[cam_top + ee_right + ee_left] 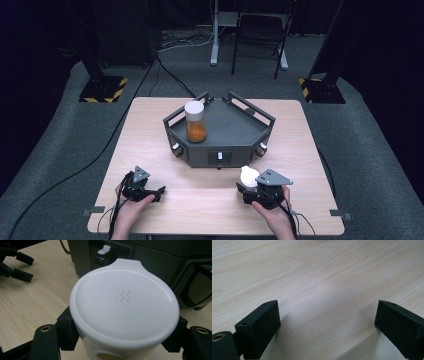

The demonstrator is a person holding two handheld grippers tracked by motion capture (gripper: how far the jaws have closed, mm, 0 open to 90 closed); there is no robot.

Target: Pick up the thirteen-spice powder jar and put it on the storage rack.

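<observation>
My right gripper (249,184) is near the table's front right, and in the right gripper view its black jaws press on both sides of a white lidded container (124,305), so my right gripper (123,340) is shut on it. The container (248,175) stands just in front of the dark grey tray (235,132). On the tray's left part stands a clear jar (195,122) with orange contents and a white lid. At the front left my left gripper (159,192) rests low over the wooden table (150,150); its jaws stand wide open on bare wood (327,322).
The tray has raised rails, knobs at its front corners and a small white switch (104,249) on its front face. Black stands with yellow-striped bases (102,89) and a chair frame (260,35) stand on the grey floor beyond the table.
</observation>
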